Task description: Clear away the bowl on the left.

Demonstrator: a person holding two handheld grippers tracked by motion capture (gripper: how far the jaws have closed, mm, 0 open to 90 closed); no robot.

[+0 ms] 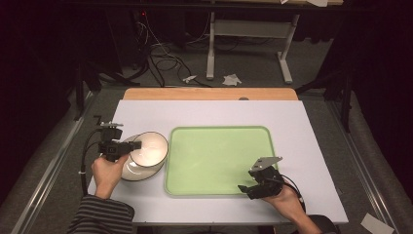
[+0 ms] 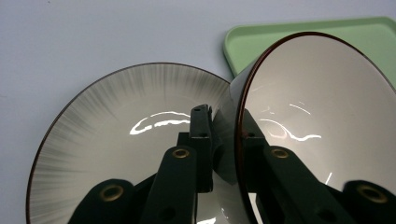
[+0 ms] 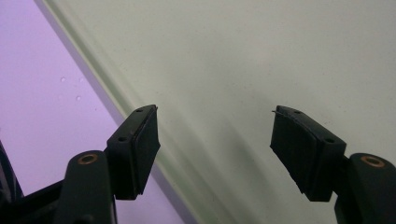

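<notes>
A white bowl with a dark rim (image 1: 151,146) is tilted up at the left of the green tray (image 1: 219,161). My left gripper (image 1: 132,145) is shut on the bowl's near rim, one jaw inside and one outside. In the left gripper view, the bowl (image 2: 322,102) leans over a second, grey-streaked bowl (image 2: 102,135) that lies flat on the mat, and my left gripper (image 2: 224,128) pinches the bowl's wall. My right gripper (image 1: 246,190) is over the tray's front right corner. In the right gripper view, my right gripper (image 3: 215,135) is open, holding nothing, above the tray's edge (image 3: 130,93).
A pale mat (image 1: 302,146) covers the table, with a wooden strip (image 1: 209,93) along its far edge. Beyond the table, a desk frame (image 1: 248,44), cables (image 1: 165,53) and crumpled paper (image 1: 231,79) are on the floor. The tray's inside (image 3: 280,56) is bare.
</notes>
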